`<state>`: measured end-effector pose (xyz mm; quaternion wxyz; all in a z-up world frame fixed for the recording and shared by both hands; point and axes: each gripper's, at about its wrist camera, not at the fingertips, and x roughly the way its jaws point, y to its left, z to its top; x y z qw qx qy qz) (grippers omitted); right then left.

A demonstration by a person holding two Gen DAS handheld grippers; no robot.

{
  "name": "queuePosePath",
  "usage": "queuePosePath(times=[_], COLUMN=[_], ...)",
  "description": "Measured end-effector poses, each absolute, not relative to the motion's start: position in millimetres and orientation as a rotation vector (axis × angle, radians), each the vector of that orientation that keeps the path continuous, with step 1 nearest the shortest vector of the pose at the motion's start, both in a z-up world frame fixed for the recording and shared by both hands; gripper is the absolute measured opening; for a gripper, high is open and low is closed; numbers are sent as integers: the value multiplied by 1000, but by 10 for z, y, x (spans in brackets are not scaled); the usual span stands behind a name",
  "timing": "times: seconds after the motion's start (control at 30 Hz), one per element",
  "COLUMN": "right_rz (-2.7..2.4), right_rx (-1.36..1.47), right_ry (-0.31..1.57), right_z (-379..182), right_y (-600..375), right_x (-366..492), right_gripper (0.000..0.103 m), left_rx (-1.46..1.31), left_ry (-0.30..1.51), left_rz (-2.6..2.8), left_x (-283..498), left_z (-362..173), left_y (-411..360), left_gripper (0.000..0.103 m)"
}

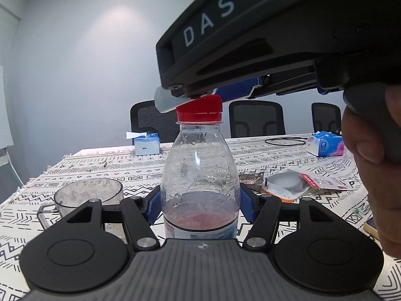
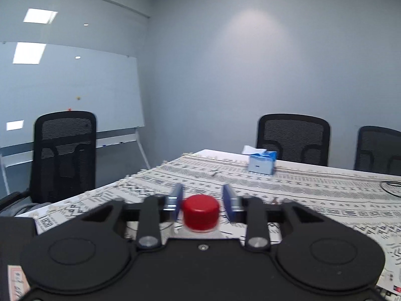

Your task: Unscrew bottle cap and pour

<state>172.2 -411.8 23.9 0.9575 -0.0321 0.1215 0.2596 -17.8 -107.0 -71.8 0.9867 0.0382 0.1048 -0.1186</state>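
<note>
The left gripper pinches the clear bottle between its blue pads at the body, holding it upright over the patterned tablecloth, while the right gripper has its fingers spread, one on each side of the red cap with a gap on both sides. The cap looks still seated on the neck, so unscrewing and pouring both remain. The empty cup waits near left of the bottle.

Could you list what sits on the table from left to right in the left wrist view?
Clear cup → blue tissue box → bottle held by the left gripper → sachet → tissue pack.
</note>
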Motion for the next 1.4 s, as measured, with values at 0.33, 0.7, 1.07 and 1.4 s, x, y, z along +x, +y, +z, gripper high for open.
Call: queuePosePath(times=[0.33,0.7,1.07,1.4], right_rz=[836,592,446,680], right_rx=[-212,-19,-43,-175], right_ry=[192,307,314,224], right_z=[235,364,240,152], right_y=[-4283,-4136,-4020,-4057], right_x=[1932,1788,1800,1944], right_gripper=[32,44,32,32], left_rx=[20,72,113,32], left_ry=[231,216,199,232], left_rz=[-262,-210,-199,-226], left_x=[119,168,451,391], left_z=[-775,-902,-910,-827], left_y=[-893,-1185,-1010,-756], left_gripper=[59,59,59,59])
